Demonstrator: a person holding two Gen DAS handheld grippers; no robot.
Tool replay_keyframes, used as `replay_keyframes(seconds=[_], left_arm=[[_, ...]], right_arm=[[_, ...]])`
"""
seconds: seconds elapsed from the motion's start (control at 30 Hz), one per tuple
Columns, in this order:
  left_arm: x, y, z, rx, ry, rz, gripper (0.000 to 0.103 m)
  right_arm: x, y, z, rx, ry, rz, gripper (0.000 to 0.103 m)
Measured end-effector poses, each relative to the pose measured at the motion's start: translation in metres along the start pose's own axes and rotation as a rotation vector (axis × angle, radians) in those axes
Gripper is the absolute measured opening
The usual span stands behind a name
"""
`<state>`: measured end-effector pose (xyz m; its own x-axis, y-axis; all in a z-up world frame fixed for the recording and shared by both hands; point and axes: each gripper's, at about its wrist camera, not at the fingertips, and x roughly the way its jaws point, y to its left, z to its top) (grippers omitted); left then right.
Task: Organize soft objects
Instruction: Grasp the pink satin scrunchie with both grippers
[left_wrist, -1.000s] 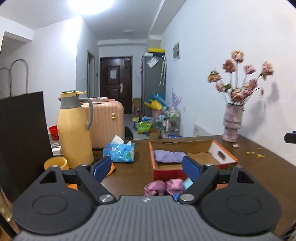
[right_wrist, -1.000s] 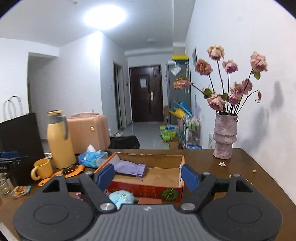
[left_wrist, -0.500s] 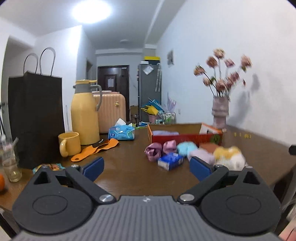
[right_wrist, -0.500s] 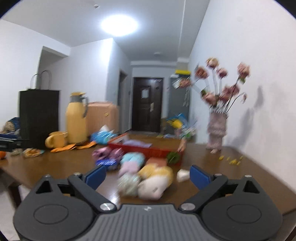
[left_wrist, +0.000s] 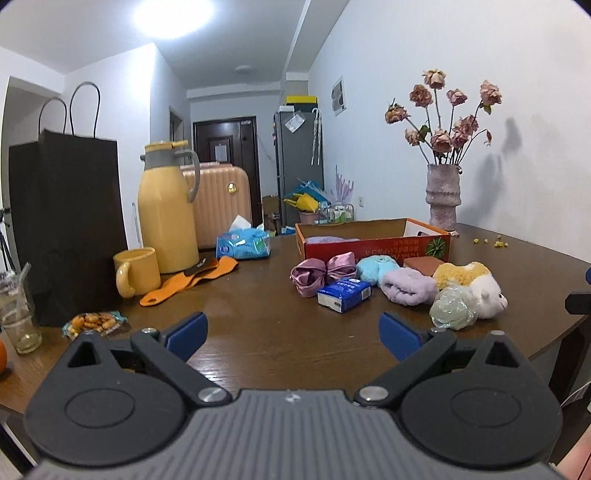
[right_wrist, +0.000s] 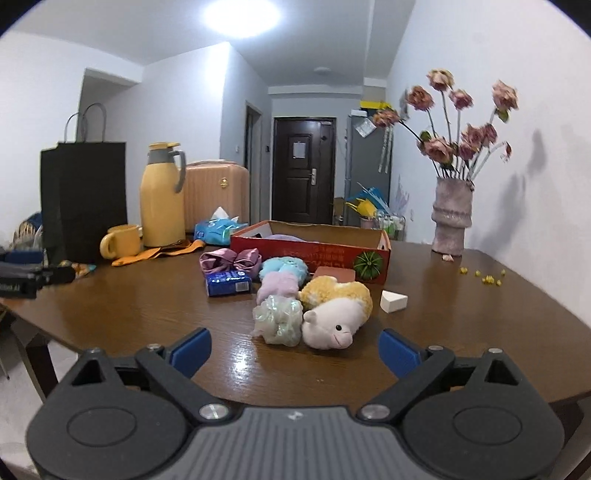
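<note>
A red cardboard box (left_wrist: 373, 245) (right_wrist: 310, 251) stands mid-table with a purple cloth (left_wrist: 332, 240) inside. In front of it lies a cluster of soft things: a pink satin bow (left_wrist: 321, 273) (right_wrist: 229, 260), a blue fluffy ball (left_wrist: 376, 267), a lilac towel roll (left_wrist: 406, 290) (right_wrist: 279, 286), a pale green mesh pouf (left_wrist: 452, 308) (right_wrist: 279, 319) and a yellow-and-white plush sheep (left_wrist: 476, 284) (right_wrist: 336, 314). My left gripper (left_wrist: 291, 332) is open and empty over the near table edge, short of the cluster. My right gripper (right_wrist: 295, 350) is open and empty, just short of the pouf and sheep.
A blue tissue pack (left_wrist: 344, 293), a brick-coloured sponge (right_wrist: 334, 274) and a white wedge (right_wrist: 393, 301) lie among the soft things. At the left stand a yellow flask (left_wrist: 168, 210), mug (left_wrist: 136, 271), black paper bag (left_wrist: 70, 225) and orange strap (left_wrist: 192, 280). A flower vase (left_wrist: 443, 195) stands back right.
Both grippers have drawn back from the box and sunk toward the near table edge. Their jaws stand wider than a second ago. The cluster of soft things has come into full view.
</note>
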<state>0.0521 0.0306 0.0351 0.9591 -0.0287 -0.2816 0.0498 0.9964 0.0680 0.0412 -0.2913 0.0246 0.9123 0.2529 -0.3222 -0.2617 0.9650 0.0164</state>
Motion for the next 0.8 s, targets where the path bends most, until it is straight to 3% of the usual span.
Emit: replay_keyframes(seconds=[0.1,0.23,0.5,0.6,0.67,0.8], left_arm=[[0.023,0.0,0.0,-0.024,0.03,0.017,0.101],[0.07,0.002,0.011,-0.033,0.062,0.04,0.101],[0.196,0.017,0.059,-0.072,0.131,-0.025,0.093],[0.25,0.017,0.063,-0.045,0.19,-0.064,0.078],[0.282,0.02,0.06,-0.059,0.244,-0.077,0.059],[0.32,0.032,0.052,-0.122,0.311,-0.126,0.037]], right_arm=[[0.014,-0.003,0.001,0.031,-0.001,0.029,0.096],[0.053,-0.001,0.009,0.026,0.035,0.06,0.086],[0.178,0.005,0.083,0.01,0.033,0.189,0.081],[0.248,0.011,0.108,0.045,0.099,0.234,0.074],[0.294,0.018,0.118,0.061,0.152,0.268,0.069],[0.365,0.027,0.121,0.089,0.286,0.252,0.058]])
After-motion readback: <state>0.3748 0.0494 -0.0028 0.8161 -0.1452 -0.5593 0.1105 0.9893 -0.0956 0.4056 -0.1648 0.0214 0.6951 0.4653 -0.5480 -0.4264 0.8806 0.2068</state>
